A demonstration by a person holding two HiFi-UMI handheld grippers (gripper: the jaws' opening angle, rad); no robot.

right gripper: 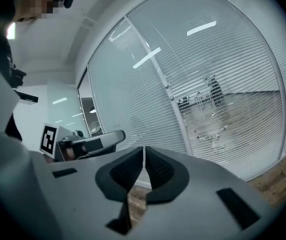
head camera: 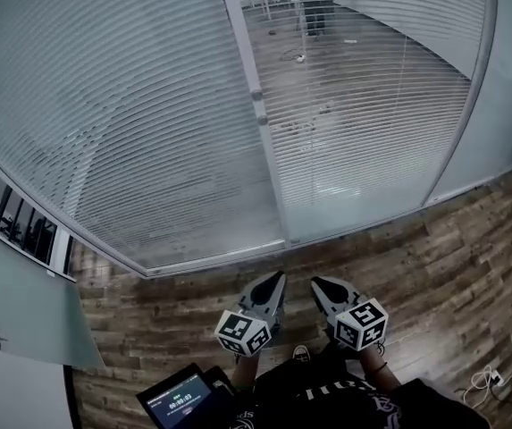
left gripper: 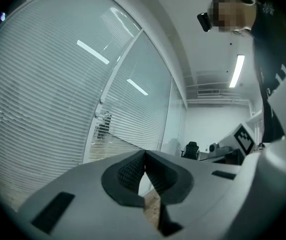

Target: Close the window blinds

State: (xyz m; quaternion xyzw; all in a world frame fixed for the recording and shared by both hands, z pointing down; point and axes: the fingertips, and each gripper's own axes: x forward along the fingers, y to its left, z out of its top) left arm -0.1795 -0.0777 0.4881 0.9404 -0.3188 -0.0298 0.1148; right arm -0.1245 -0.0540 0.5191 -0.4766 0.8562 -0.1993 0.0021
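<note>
left gripper (head camera: 276, 281): jaws pinched together, nothing in them, hanging low and well short of the centre post (head camera: 238, 25)
right gripper (head camera: 321, 285): same deal, closed up and empty, parked just beside the left one
blinds right of the post (head camera: 372, 105): slats tilted open, I can see through, so that's my job
blinds left of the post (head camera: 121, 123): look flat already
why so low: I'm guessing I'm just lining up on the post's fittings (head camera: 257, 96)

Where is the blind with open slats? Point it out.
In the head view, the open-slatted blind fills the right pane, just right of the frame post, with the closed blind on the post's left.
</note>
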